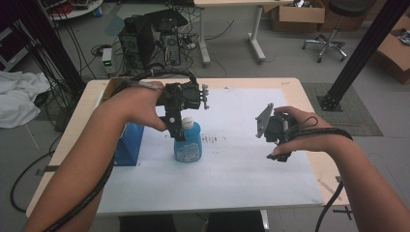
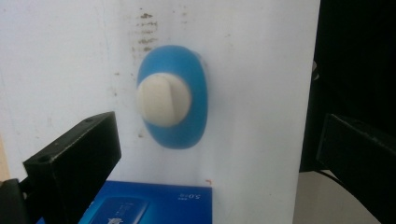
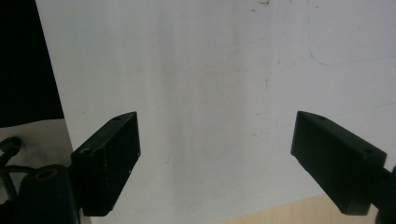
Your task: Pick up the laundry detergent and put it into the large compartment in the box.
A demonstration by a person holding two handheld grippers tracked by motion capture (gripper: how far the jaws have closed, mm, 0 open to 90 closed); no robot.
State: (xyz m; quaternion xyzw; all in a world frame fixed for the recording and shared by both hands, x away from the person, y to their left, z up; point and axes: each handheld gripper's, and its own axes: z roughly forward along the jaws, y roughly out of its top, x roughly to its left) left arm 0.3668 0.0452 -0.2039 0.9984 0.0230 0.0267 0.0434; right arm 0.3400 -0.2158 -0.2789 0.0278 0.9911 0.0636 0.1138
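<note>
A blue bottle (image 1: 187,145) with a white cap (image 1: 187,123) stands upright on the white mat (image 1: 241,169). My left gripper (image 1: 176,126) hovers just above and to the left of it, pointing down. From the left gripper view I look straight down on the bottle (image 2: 175,109) and its cap (image 2: 163,99); the jaws stand wide apart and open (image 2: 219,154), with nothing between them. My right gripper (image 1: 278,145) hangs over the mat's right half, open (image 3: 217,161), above bare mat (image 3: 210,70).
A blue box (image 1: 129,144) stands on the mat left of the bottle, also seen in the left gripper view as a blue box (image 2: 149,203). Dark smudges (image 1: 210,139) mark the mat. The wooden table (image 1: 309,101) frames the mat; computers and cables lie on the floor beyond.
</note>
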